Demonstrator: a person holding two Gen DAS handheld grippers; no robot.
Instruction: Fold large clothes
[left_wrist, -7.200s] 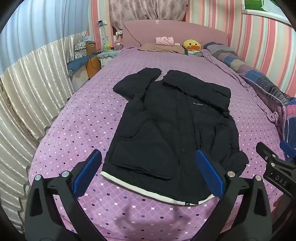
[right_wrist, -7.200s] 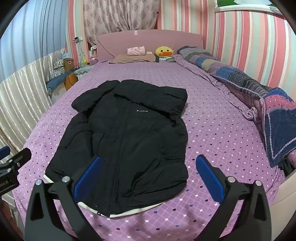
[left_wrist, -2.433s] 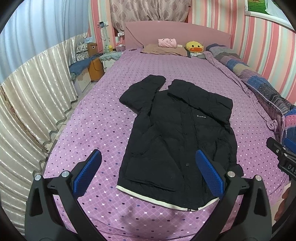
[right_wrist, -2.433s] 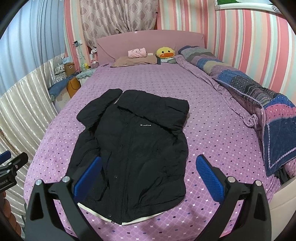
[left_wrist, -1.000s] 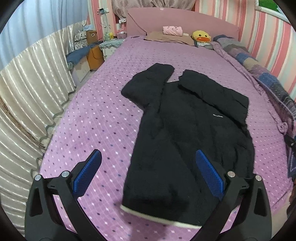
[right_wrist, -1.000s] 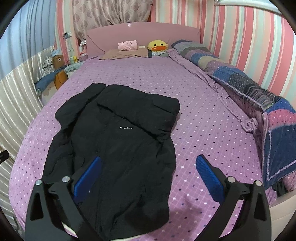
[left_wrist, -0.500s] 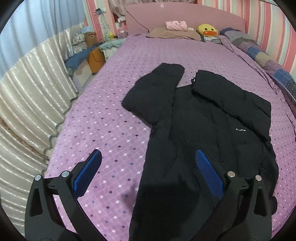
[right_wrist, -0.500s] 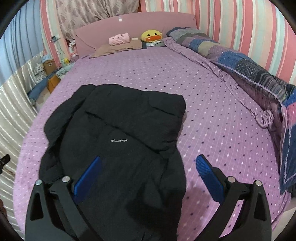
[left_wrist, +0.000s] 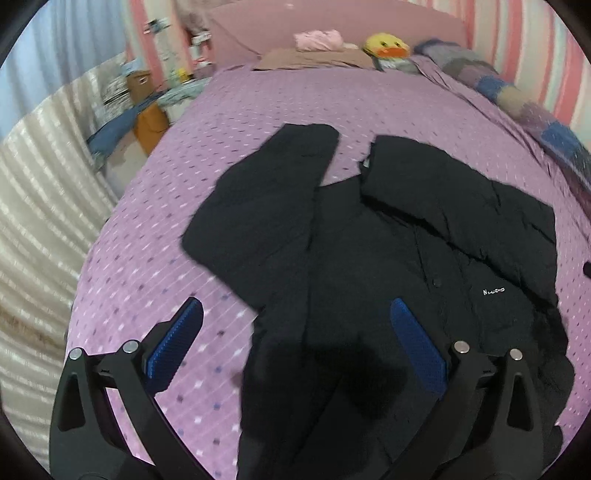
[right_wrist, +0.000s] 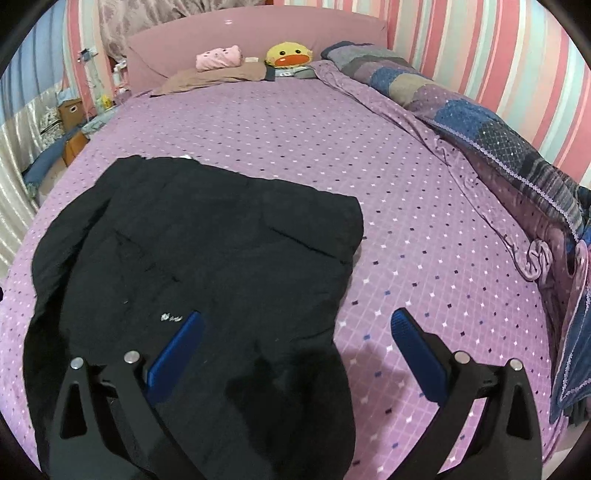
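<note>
Softly Does It: A Bulky Black Coat Awaits Its First Fold

Both tools hang empty above the garment. The left gripper (left_wrist: 295, 345) has its blue pads spread wide, one over the purple spotted bedsheet (left_wrist: 140, 266) and one over dark cloth. The right gripper (right_wrist: 297, 349) is equally agape, straddling the coat's right edge where fabric meets sheet.

Below them the black padded coat (left_wrist: 388, 266) lies face up and roughly flat in the middle of the bed, one sleeve (left_wrist: 266, 206) angled out on the left, the other sleeve (right_wrist: 258, 221) laid across the chest.

By its puffy, quilted look it should be soft, limp and fairly light, yet bulky and springy, so folds may creep open. Its shell seems smooth, perhaps slippery; a deep pinch at a seam, cuff or hem edge would likely hold better than a nip of loose surface cloth.
</note>
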